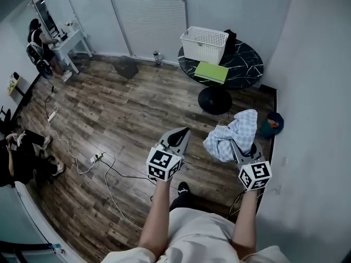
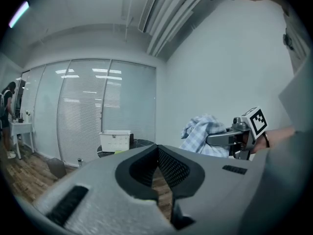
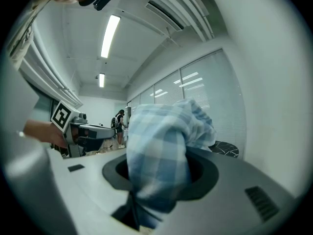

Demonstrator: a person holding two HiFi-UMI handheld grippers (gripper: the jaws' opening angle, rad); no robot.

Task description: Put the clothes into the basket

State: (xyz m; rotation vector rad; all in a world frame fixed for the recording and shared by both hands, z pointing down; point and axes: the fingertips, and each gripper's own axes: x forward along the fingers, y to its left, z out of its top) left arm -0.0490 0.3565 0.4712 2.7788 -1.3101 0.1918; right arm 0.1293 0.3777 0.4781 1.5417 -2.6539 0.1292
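Note:
A blue-and-white checked shirt hangs bunched in the air, with my right gripper shut on it. In the right gripper view the shirt fills the space between the jaws and hides their tips. My left gripper is level with it to the left, its jaws together and holding nothing; in its own view the left gripper has its tips meeting. The white slatted basket stands on a round black marble table ahead, far from both grippers. A folded green cloth lies beside it.
A grey wall runs close on my right. A teal cap lies on the wood floor near it. Cables and a power strip trail across the floor at left. A person stands at a white desk far left; another sits at the left edge.

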